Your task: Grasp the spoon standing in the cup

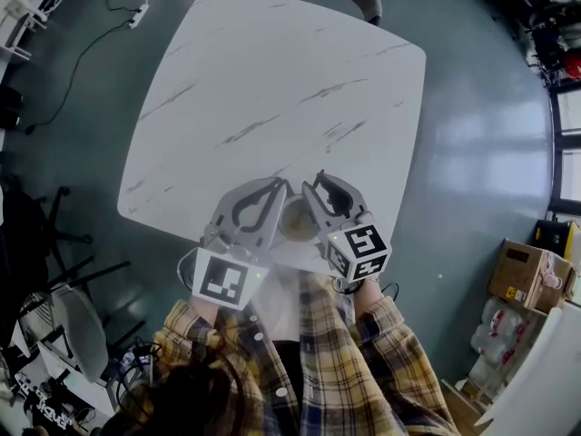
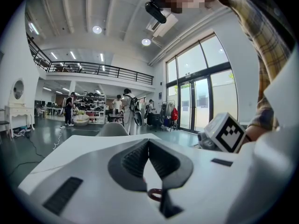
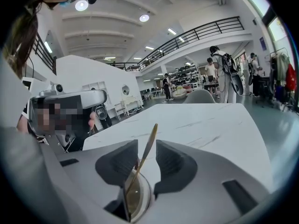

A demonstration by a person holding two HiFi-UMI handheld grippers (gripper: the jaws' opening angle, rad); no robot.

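- The spoon (image 3: 152,132) stands in the cup (image 3: 135,197), handle leaning up and away, near the front edge of the bench (image 1: 272,80).
- The right claw (image 3: 146,143) is released. Its jaws stand apart on either side of the handle, which lies close along one pad with a clear gap to the other. Nothing is gripped yet.
- The left claw (image 2: 148,143) is clenched with its tips together and nothing visible between them. It sits just beside the cup in the head view and gives it no hold.
- Risk: the handle is off-centre in the gap. One pad would likely meet it first and push it sideways, so the spoon could pivot in the cup or slide round the rim instead of being pinched.
- Risk: the handle is thin and looks smooth and slanted. A grip near its tip could let it slip up and out of the pads.
- Risk: the cup is unheld and near the bench edge. A sideways shove through the spoon, or a jaw knocking the rim, could tip it or nudge it toward the edge.
- Risk: lifting before the pads are firmly on could drag the cup along or drop the spoon back in.
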